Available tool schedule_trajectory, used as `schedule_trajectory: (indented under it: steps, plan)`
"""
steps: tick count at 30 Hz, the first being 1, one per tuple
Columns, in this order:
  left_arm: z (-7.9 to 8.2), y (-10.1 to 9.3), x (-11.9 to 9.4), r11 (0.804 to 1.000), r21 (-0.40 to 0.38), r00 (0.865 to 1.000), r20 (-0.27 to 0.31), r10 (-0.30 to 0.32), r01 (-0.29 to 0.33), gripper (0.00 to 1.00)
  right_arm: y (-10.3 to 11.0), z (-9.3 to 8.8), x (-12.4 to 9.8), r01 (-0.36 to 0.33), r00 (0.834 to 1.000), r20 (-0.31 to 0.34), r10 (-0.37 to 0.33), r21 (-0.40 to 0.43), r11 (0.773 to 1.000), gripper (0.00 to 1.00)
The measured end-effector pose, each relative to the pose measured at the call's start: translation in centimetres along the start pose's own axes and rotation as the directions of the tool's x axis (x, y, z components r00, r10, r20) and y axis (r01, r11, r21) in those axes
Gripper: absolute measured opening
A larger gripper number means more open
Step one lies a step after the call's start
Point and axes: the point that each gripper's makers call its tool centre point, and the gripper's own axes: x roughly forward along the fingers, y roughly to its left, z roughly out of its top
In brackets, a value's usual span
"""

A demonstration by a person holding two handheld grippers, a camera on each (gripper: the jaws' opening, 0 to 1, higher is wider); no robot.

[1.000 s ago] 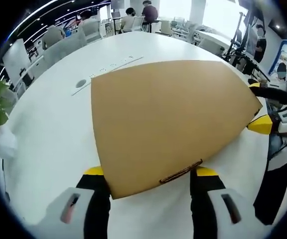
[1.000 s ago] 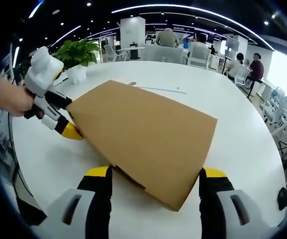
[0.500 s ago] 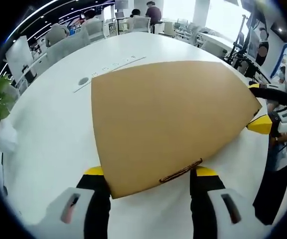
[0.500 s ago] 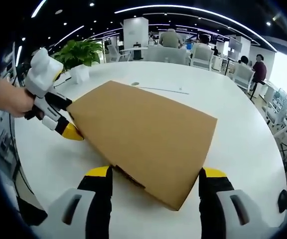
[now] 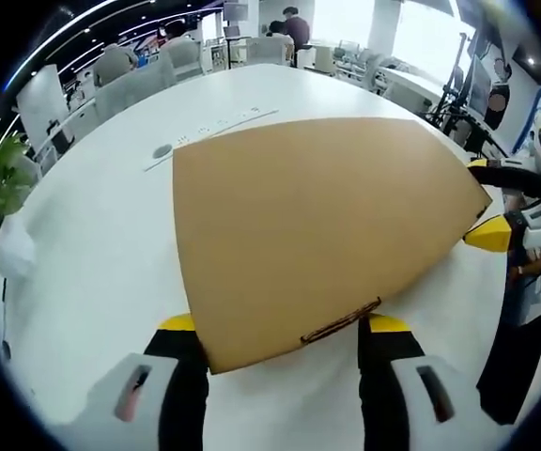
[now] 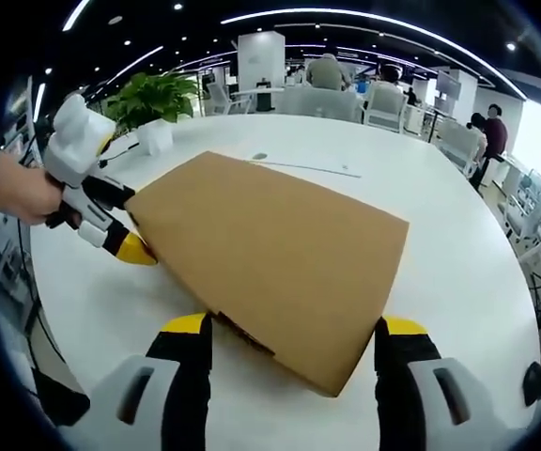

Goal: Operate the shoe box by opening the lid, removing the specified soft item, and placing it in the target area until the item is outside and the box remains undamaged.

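Note:
A closed brown cardboard shoe box (image 5: 317, 225) (image 6: 270, 244) lies flat on the white table (image 5: 92, 272), lid down. In the left gripper view my left gripper (image 5: 285, 324) stands open, its yellow-tipped jaws straddling the box's near corner without pinching it. In the right gripper view my right gripper (image 6: 294, 325) is open as well, one jaw on either side of another corner. The right gripper (image 5: 486, 199) also shows at the box's far right corner, and the left gripper (image 6: 131, 224), held by a hand, at its left corner. The box's contents are hidden.
A potted green plant (image 6: 153, 99) and a small white object (image 6: 153, 136) stand at the table's far side. A cable slot (image 5: 209, 127) runs behind the box. Chairs and seated people (image 6: 325, 70) ring the far edge. Bare table (image 6: 458, 254) lies right of the box.

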Motion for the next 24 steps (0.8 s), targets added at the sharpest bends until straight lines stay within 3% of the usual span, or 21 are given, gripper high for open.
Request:
schedule_trajectory:
  steps: [24]
  plan:
    - [-0.48, -0.89, -0.36, 1.0, -0.012, 0.999, 0.037, 0.008, -0.008, 0.64, 0.11, -0.16, 0.07, -0.022, 1.0, 0.003, 0.022, -0.021, 1.0, 0.71]
